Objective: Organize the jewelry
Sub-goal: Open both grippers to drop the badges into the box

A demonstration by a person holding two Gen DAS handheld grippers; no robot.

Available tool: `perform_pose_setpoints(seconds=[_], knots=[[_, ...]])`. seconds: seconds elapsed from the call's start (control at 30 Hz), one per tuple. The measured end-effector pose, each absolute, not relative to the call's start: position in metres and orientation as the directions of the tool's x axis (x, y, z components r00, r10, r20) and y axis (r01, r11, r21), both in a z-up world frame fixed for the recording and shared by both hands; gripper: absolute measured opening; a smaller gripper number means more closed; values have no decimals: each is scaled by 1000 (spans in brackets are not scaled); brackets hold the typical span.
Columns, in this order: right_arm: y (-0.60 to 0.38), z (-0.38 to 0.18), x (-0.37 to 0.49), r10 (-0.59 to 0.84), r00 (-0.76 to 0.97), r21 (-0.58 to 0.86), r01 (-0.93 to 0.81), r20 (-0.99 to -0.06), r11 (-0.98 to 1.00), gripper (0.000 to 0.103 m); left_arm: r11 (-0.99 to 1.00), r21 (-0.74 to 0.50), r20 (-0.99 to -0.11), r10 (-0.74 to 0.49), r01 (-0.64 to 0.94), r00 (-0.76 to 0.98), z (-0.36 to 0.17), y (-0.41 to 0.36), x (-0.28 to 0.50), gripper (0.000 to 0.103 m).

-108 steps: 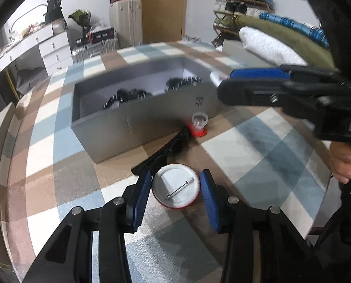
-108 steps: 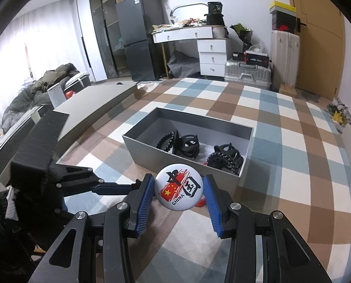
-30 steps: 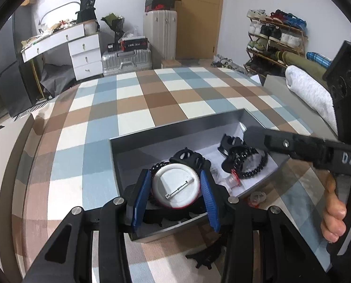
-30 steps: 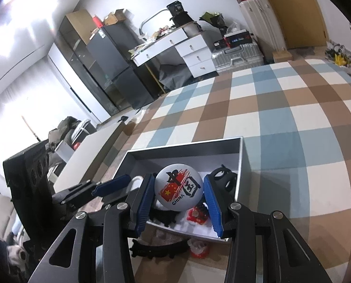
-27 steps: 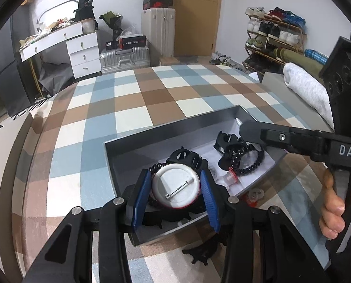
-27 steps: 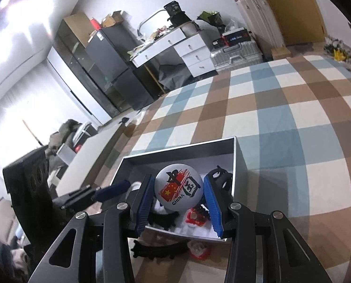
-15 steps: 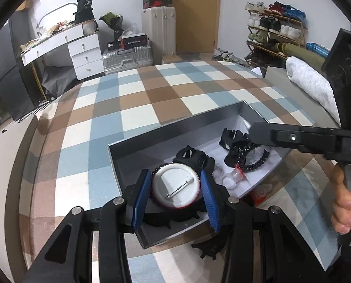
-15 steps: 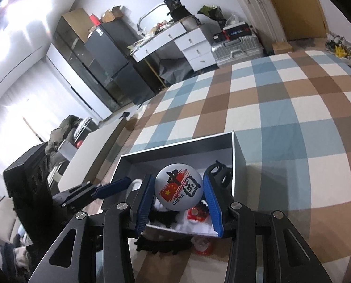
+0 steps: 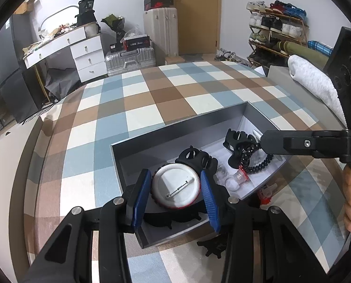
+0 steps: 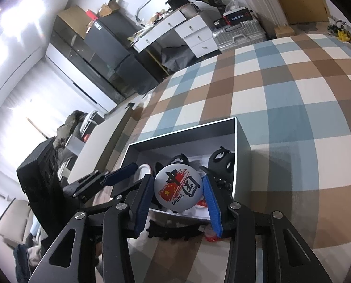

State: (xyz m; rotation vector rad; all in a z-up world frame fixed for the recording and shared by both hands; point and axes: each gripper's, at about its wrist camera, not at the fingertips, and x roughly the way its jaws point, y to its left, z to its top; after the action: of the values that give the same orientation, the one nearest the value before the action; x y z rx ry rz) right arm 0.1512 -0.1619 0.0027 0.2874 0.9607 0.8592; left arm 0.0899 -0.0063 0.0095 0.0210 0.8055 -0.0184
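My left gripper (image 9: 175, 191) is shut on a round pin badge (image 9: 175, 185), its white back and pin facing me, held over the near end of the grey box (image 9: 175, 122). My right gripper (image 10: 178, 191) is shut on a second badge (image 10: 178, 187) printed "CHINA", held over the same box (image 10: 242, 136). Inside the box lie black hair claws (image 9: 196, 158), a black bead bracelet (image 9: 255, 165) and a clear ring (image 9: 233, 182). The right gripper's fingers (image 9: 293, 142) reach over the box's right end in the left wrist view.
A black hair clip (image 10: 173, 232) and a red piece (image 9: 265, 194) lie on the checked cloth just outside the box's near wall. A grey lid (image 10: 97, 146) rests off to the left. A rolled white towel (image 9: 314, 82) lies at the right.
Both grippers have carried their badges from the cloth to above the box. In the last second they moved only slightly over it, both still shut.
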Motion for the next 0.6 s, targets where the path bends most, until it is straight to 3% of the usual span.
perform_pose_setpoints(seconds=[0.4, 0.47, 0.5, 0.6], knots=[[-165, 5, 149, 760, 289, 587, -498, -582, 639, 46, 998, -45, -684, -67, 49, 727, 19, -11, 70, 40], [-166, 11, 142, 744, 325, 545, -522, -584, 656, 59, 998, -38, -668, -61, 48, 742, 21, -13, 64, 60], [-167, 14, 138, 737, 343, 527, -531, -583, 664, 63, 998, -34, -660, -56, 45, 749, 22, -13, 61, 76], [-174, 23, 127, 717, 388, 479, -549, -579, 685, 68, 999, -38, -643, -54, 38, 764, 25, -13, 55, 80]])
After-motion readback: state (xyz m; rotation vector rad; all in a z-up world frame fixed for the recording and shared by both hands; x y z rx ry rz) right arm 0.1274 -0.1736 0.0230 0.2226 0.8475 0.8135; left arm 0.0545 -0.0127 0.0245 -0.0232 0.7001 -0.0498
